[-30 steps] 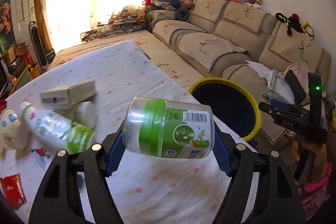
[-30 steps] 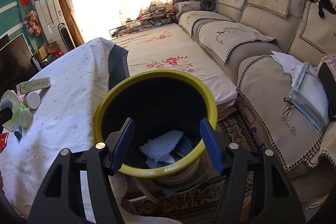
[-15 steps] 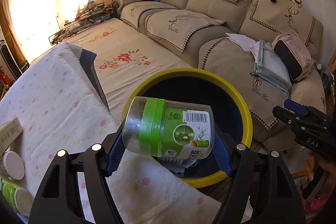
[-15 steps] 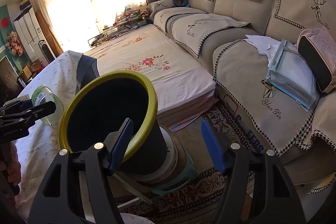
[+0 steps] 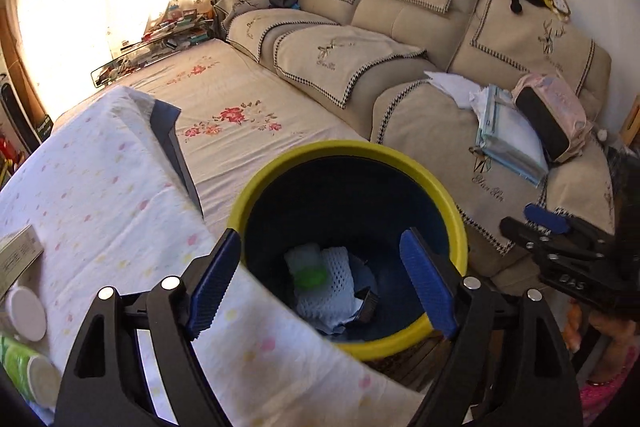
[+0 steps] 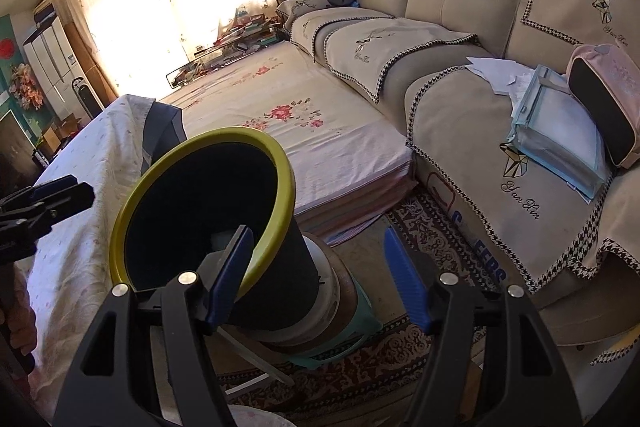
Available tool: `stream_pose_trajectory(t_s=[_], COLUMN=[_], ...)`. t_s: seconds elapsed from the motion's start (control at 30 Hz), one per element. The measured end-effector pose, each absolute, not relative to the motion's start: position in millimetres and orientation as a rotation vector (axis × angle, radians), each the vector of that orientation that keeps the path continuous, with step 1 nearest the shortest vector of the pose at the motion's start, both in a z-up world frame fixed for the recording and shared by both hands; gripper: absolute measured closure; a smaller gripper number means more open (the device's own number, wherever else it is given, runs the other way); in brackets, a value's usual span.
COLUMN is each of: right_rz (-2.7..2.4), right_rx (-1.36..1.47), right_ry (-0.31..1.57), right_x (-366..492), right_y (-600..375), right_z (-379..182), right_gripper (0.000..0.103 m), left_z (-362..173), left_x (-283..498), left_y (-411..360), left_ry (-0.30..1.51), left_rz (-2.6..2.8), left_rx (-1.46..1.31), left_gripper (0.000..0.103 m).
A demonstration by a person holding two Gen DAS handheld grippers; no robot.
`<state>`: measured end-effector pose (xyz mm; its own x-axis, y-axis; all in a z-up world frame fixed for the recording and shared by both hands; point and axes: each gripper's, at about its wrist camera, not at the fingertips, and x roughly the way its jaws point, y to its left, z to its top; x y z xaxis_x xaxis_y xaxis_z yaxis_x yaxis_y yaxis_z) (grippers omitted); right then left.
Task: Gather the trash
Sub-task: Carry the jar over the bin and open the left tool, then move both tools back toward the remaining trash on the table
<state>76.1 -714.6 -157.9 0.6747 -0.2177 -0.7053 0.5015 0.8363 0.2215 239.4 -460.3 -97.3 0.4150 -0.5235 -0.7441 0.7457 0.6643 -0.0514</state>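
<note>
My left gripper (image 5: pixel 320 283) is open and empty, held right above the yellow-rimmed dark bin (image 5: pixel 440 187). The clear jar with the green band (image 5: pixel 310 275) lies inside the bin on white mesh and paper trash (image 5: pixel 336 291). My right gripper (image 6: pixel 316 275) is open and empty, to the right of the bin (image 6: pixel 280 179), above the rug. The right gripper also shows in the left wrist view (image 5: pixel 560 247); the left gripper shows in the right wrist view (image 6: pixel 40 203).
The table with a dotted white cloth (image 5: pixel 100 195) holds a small box (image 5: pixel 18 255), a white-lidded jar (image 5: pixel 26 313) and a green bottle (image 5: pixel 28 367) at its left. A beige sofa (image 5: pixel 400 27) and a flowered mattress (image 5: pixel 240 107) lie behind the bin.
My left gripper carried the jar from the table to over the bin, opened and let it go; the jar now lies in the bin. My right gripper drew back to the right of the bin.
</note>
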Motion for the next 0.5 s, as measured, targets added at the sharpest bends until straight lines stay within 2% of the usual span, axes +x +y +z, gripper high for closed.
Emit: stream_pose_trajectory(t_s=[0.3,0.5], right_rz=[-0.321,-0.16], right_rx=[0.37,0.317], right_ry=[0.732,0.734], right_x=[98.8,129.6], right_y=[-678.7,-625.5], right_z=[-146.9,-131.4], right_gripper=[0.038,0.038], left_z=[-56.8,-49.8], left_x=[204.8,174.3], left_y=[-320.7,-206.1], left_ry=[0.735,0.665], left_rz=[-0.679,-0.451], left_rx=[0.098,0.009], left_gripper=[0.015,0.012])
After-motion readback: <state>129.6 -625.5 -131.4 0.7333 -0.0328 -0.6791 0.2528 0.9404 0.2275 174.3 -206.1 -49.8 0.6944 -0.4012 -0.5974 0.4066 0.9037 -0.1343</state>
